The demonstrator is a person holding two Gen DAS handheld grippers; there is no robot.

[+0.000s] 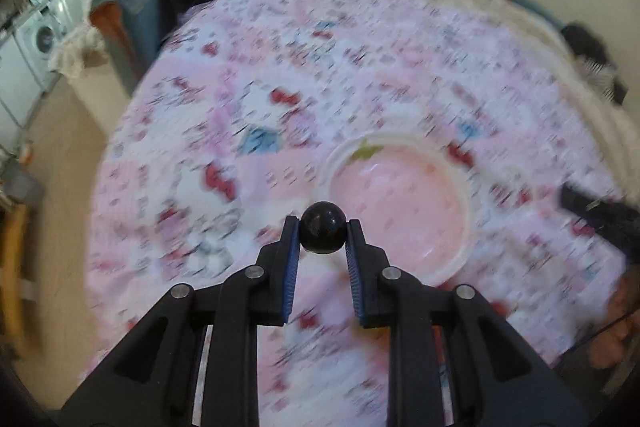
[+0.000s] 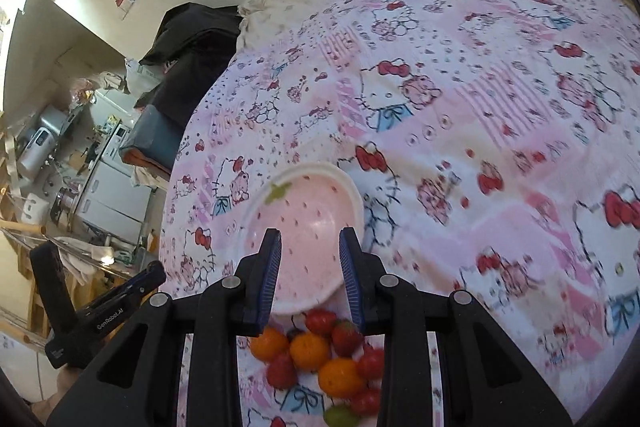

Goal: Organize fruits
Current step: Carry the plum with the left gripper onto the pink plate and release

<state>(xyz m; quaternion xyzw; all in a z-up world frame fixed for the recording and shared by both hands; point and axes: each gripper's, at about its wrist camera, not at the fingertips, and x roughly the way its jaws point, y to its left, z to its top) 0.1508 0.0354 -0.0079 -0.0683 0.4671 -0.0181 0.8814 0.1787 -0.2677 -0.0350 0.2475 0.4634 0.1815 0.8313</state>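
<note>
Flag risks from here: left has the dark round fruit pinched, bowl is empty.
1. The dark fruit sits at the very tips of the left gripper; round and smooth, it could squirt out.
2. The pink bowl rests on soft bedding, so a drop might tip it.

A: What colour is the bowl [image 2: 308,223]?
B: Pale pink with small red flecks, a white rim and a green leaf mark.
A: The bedsheet [image 2: 460,115]?
B: Pink-and-white patchwork, cartoon cats with red bows.
A: The fruit [image 1: 323,227]?
B: Glossy black.
</note>
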